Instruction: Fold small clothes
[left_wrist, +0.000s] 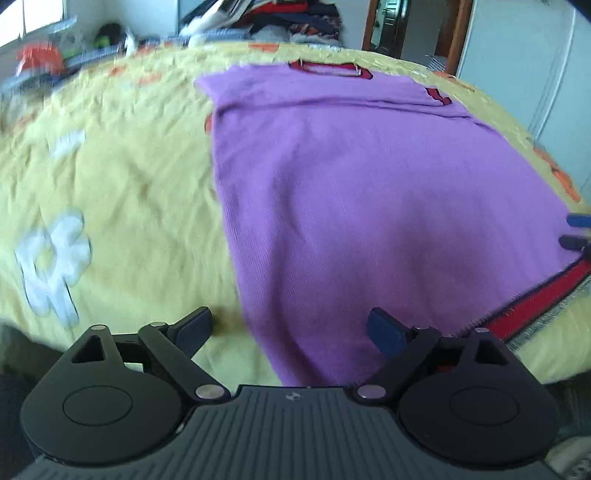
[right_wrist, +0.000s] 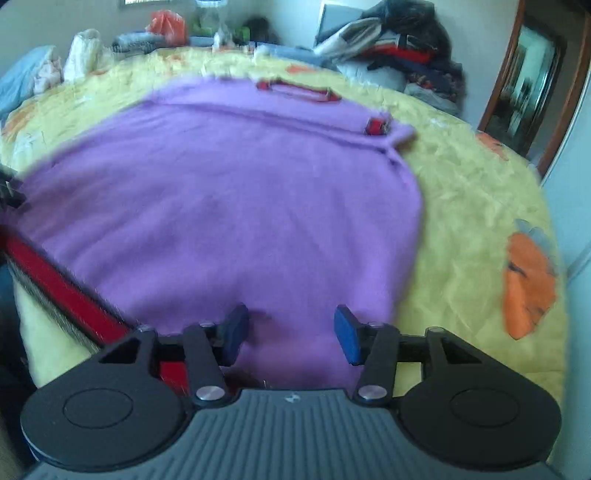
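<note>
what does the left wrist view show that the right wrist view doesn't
Only the left wrist view shows the white flower print on the bedspread and the right gripper's blue fingers at its edge. Only the right wrist view shows the large orange print and the pale bag by the wall. Both show the purple sweater lying flat on the yellow bedspread, its red hem, and open, empty jaws.

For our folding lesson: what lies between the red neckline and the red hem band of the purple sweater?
Only the purple sweater body, with one sleeve folded across it below the red neckline. Nothing else lies before the red hem band. The right wrist view shows this best.
</note>
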